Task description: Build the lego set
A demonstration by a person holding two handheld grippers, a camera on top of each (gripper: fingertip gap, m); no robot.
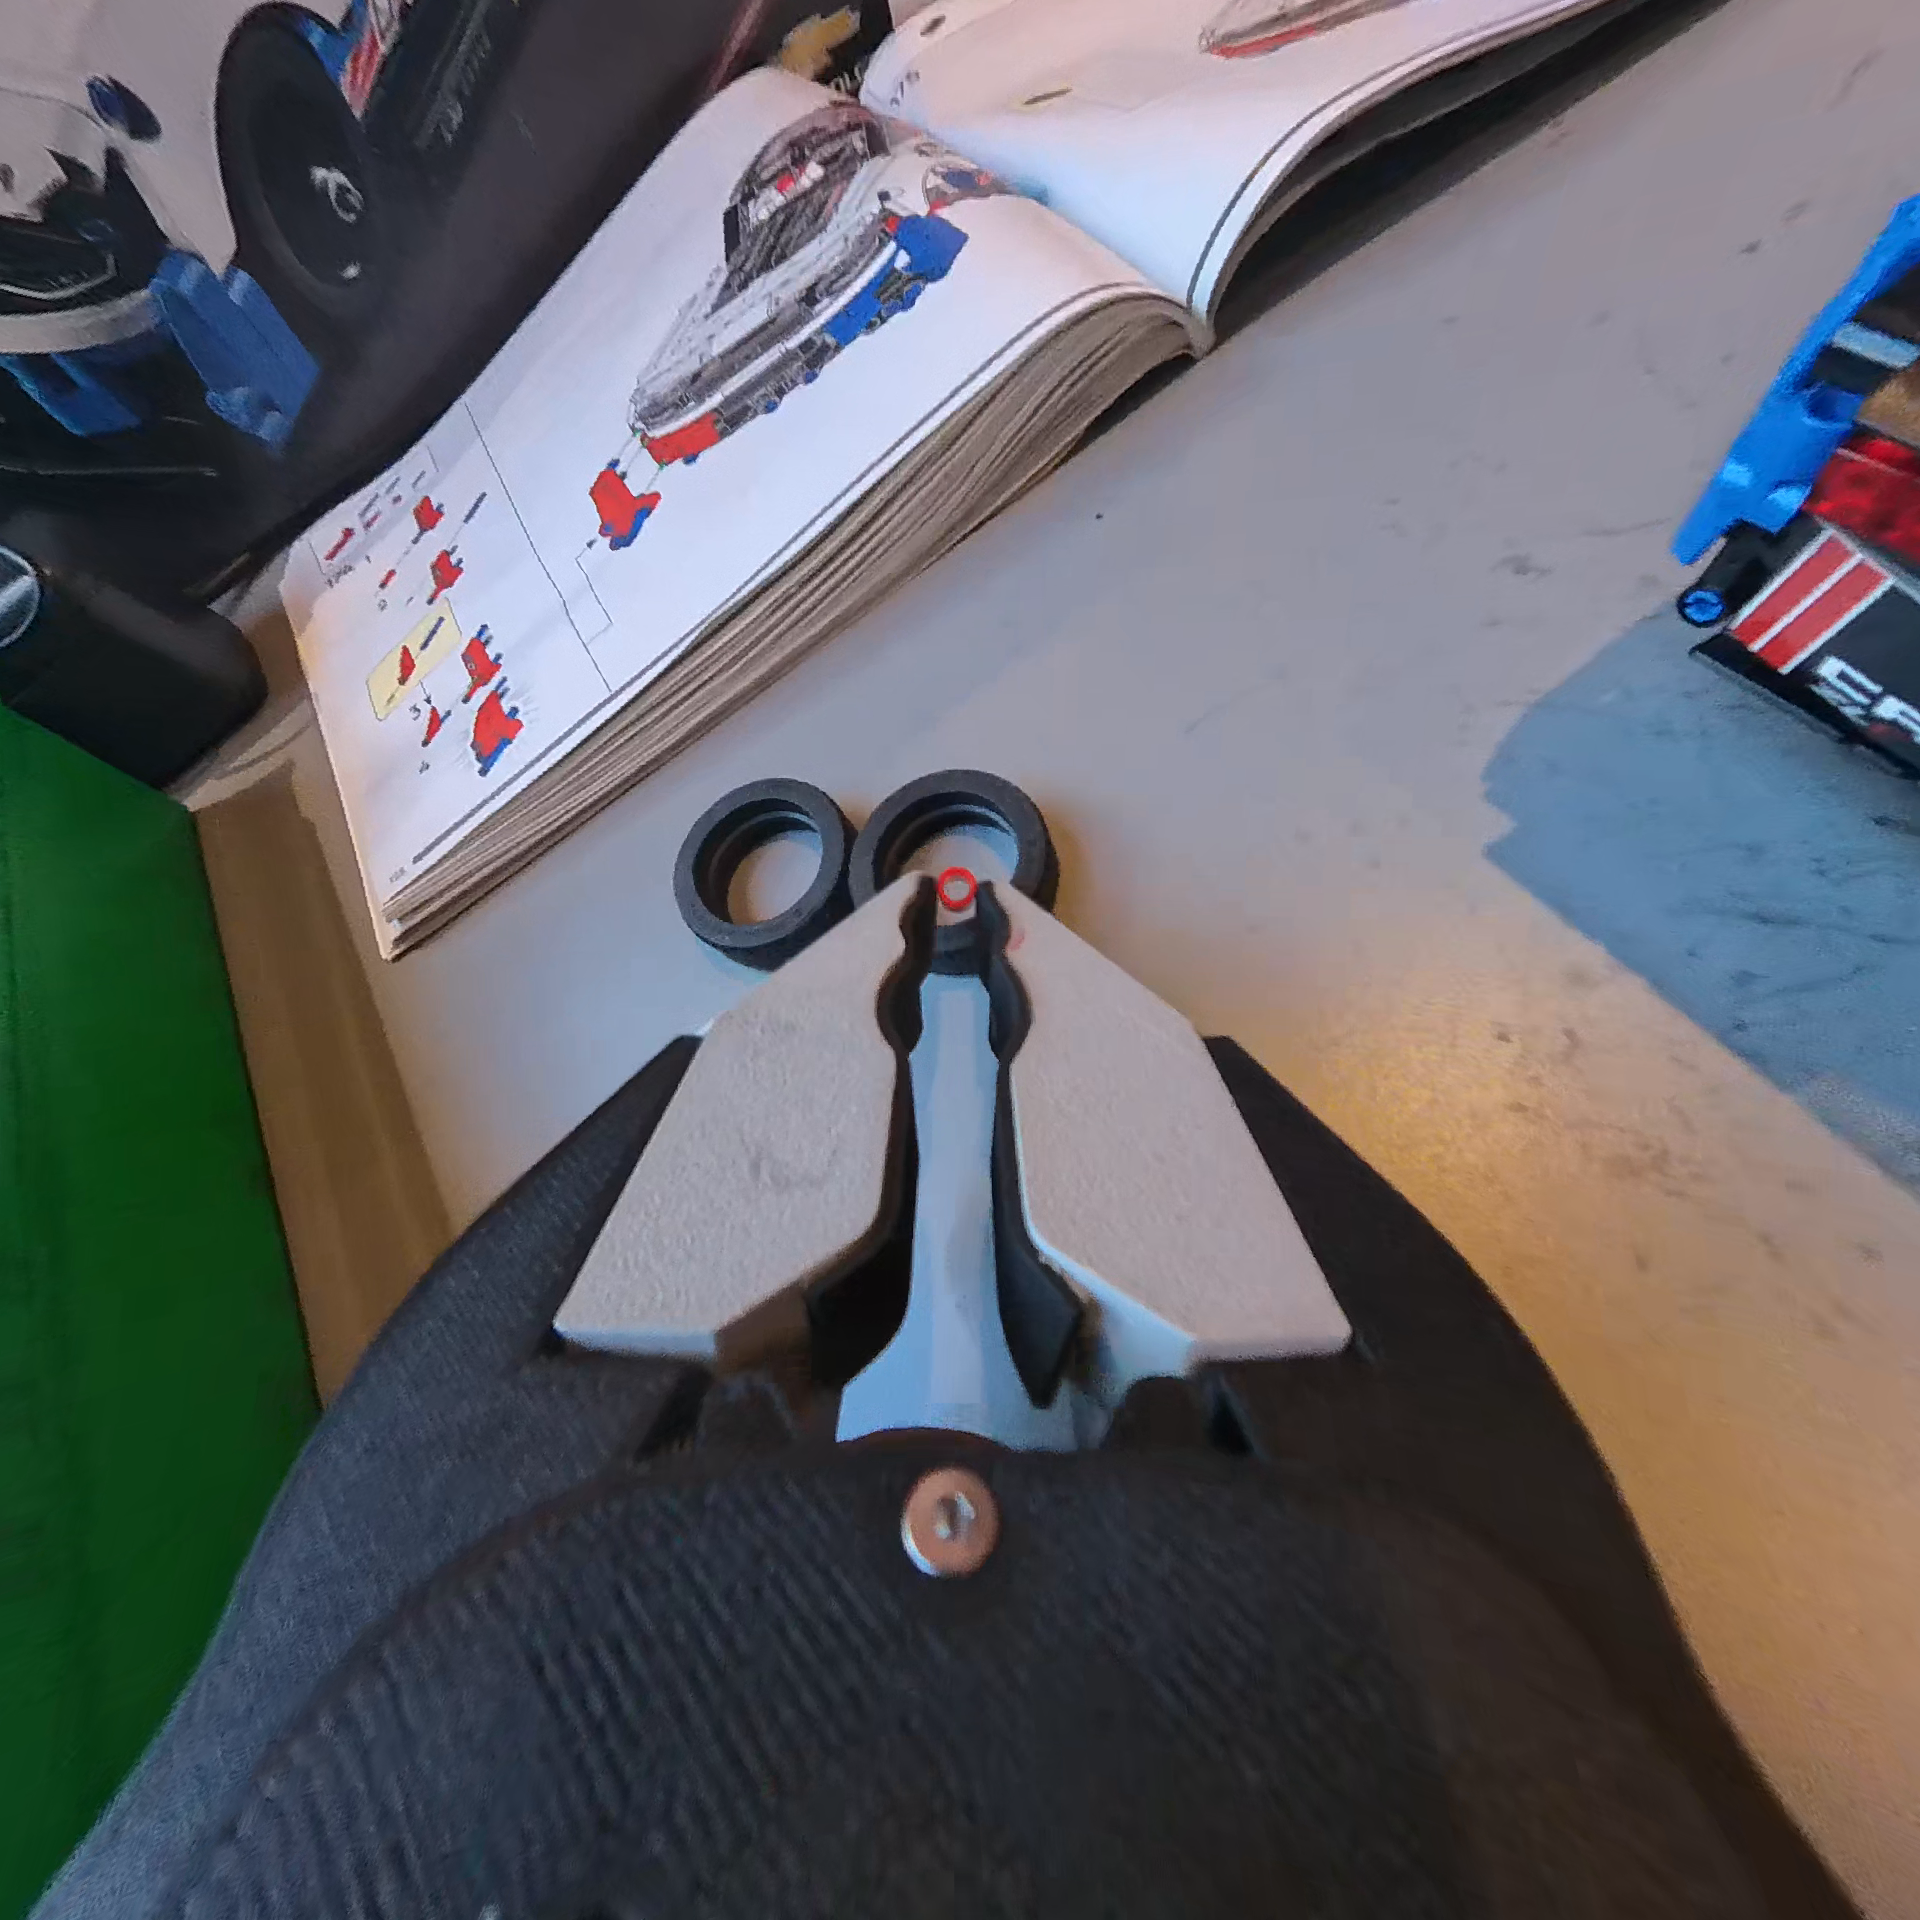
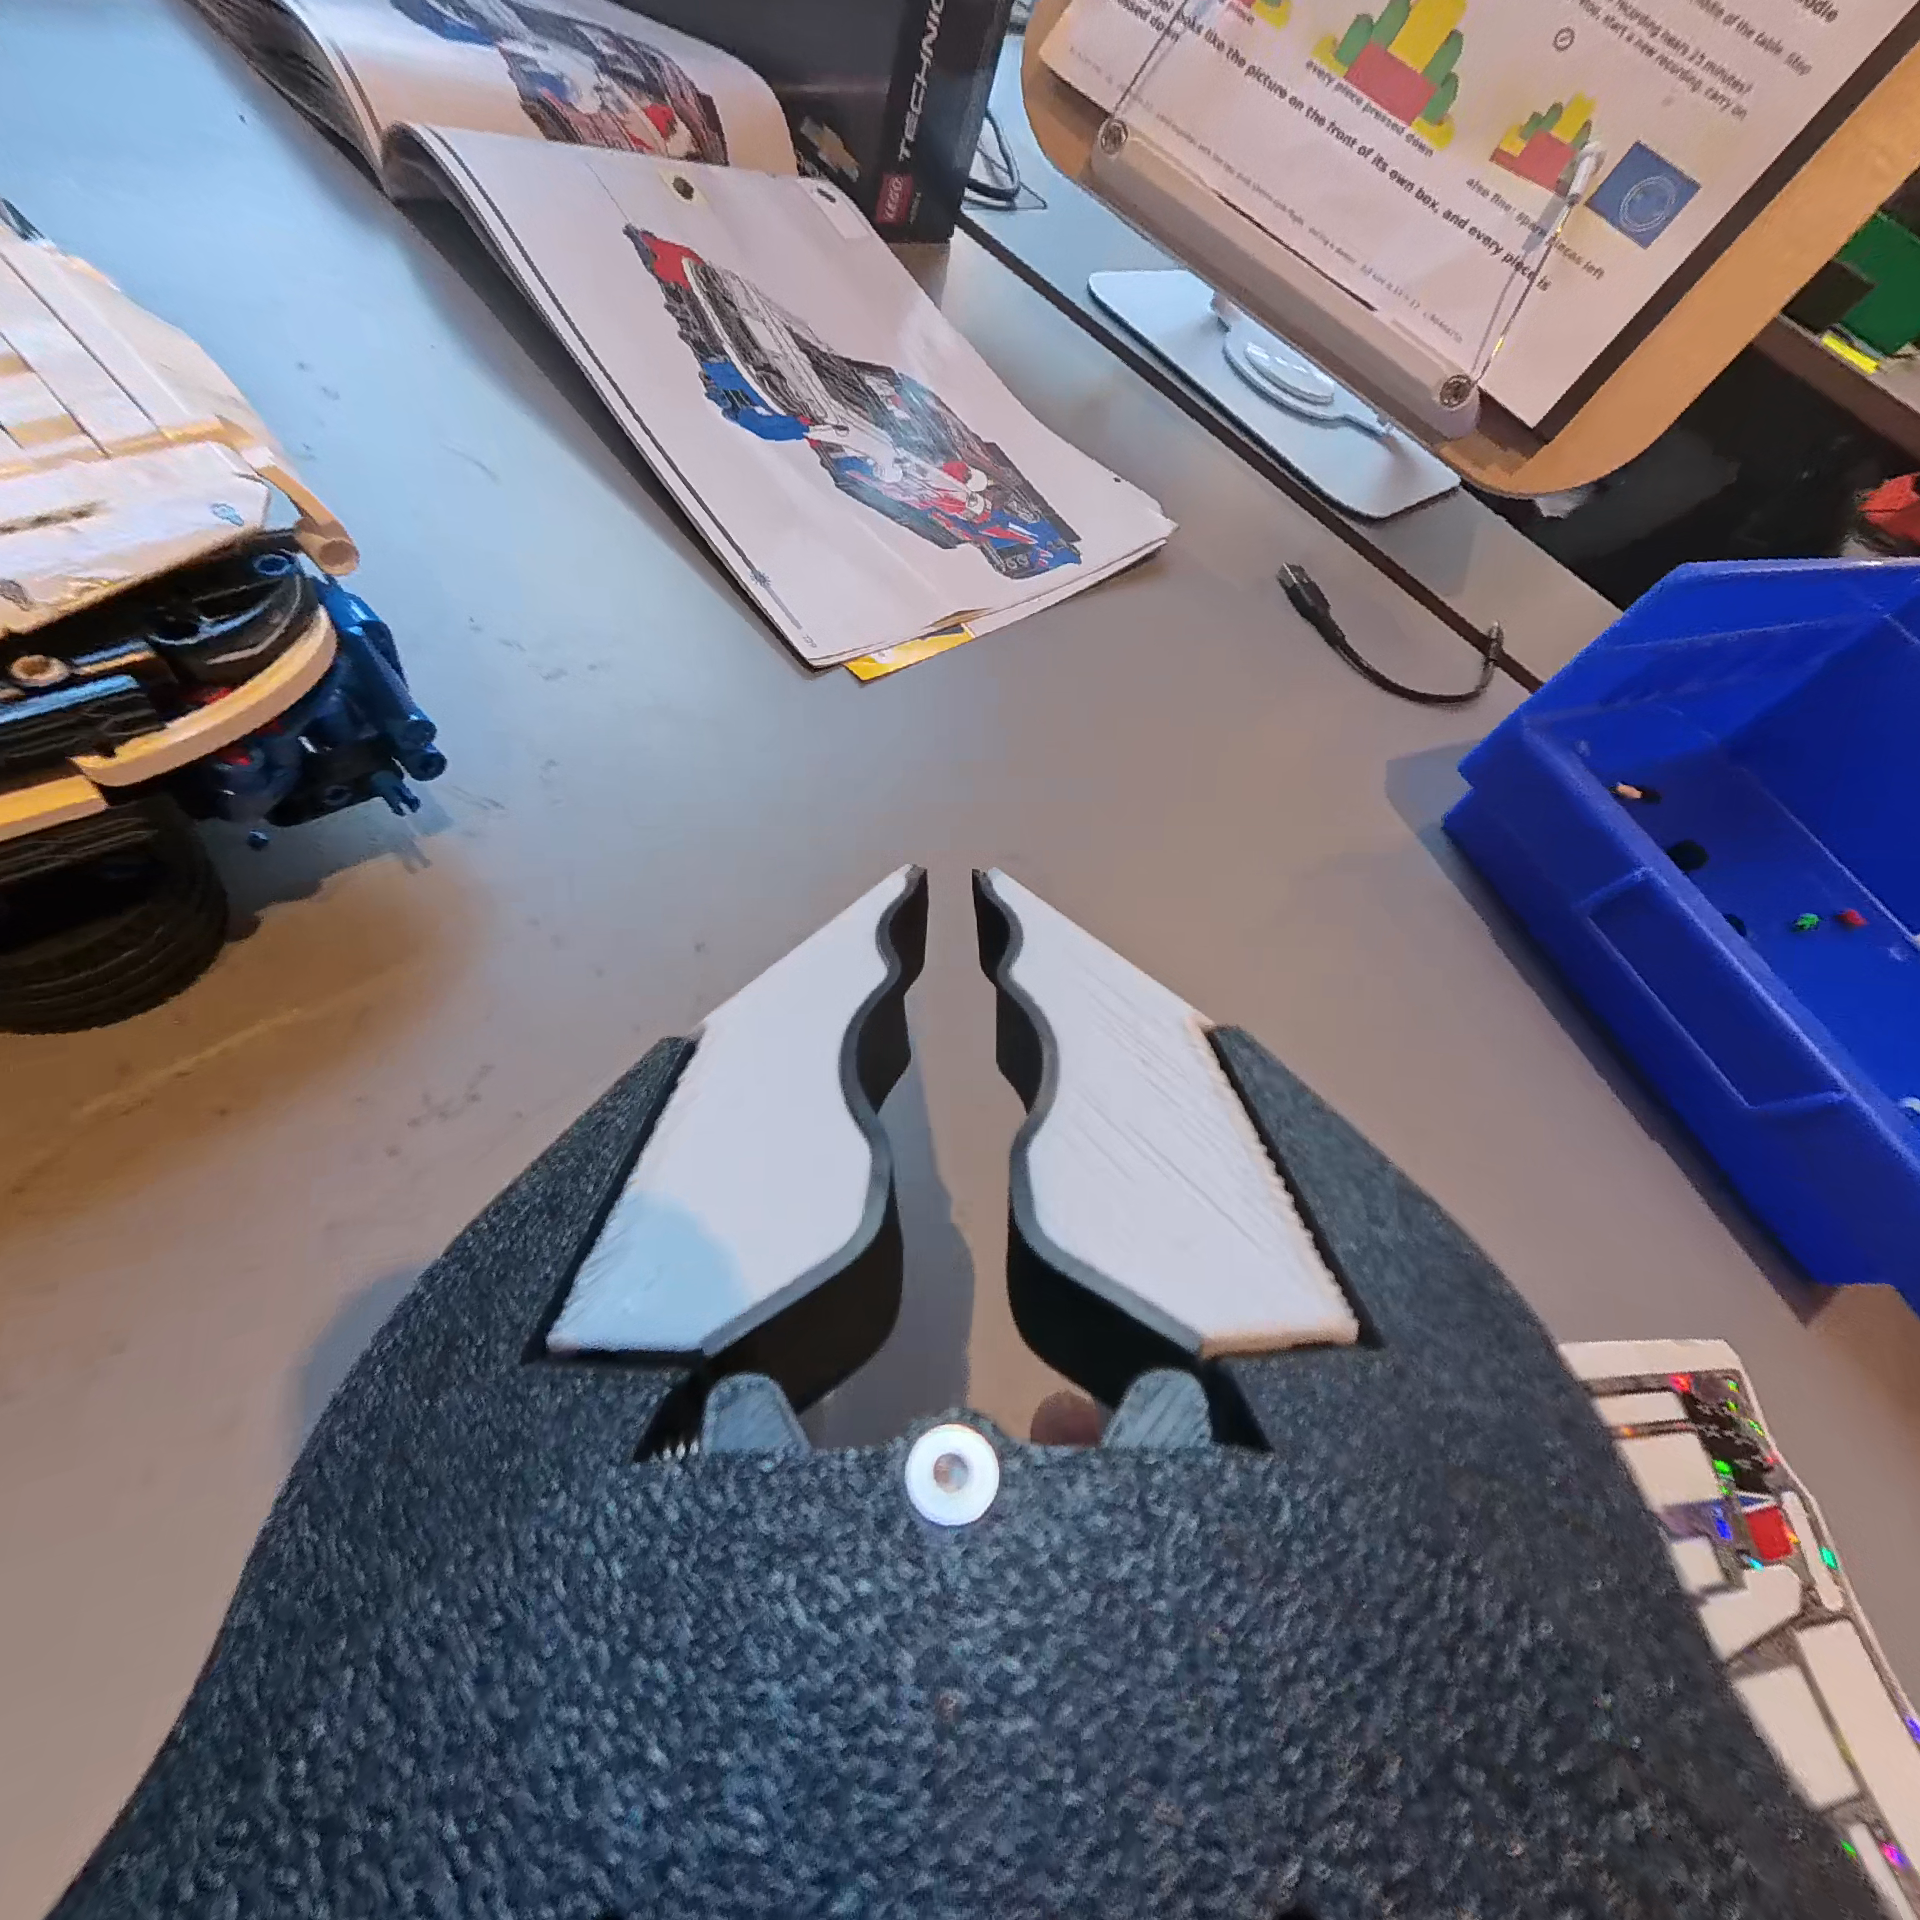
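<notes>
nearby, left gripper [image 1: 954, 902] pinches red ring [image 1: 955, 888].

My left gripper [image 1: 954, 904] pinches a tiny red ring [image 1: 955, 888]. Two black tyres [image 1: 764, 871] lie flat side by side just beyond; the part-built car [image 2: 156, 665] stands far left.

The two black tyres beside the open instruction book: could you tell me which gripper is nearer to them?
Left. The left gripper has its fingertips over the right-hand tyre, pinching a small red ring. The right gripper hangs over bare table, with no tyres in its view.
</notes>
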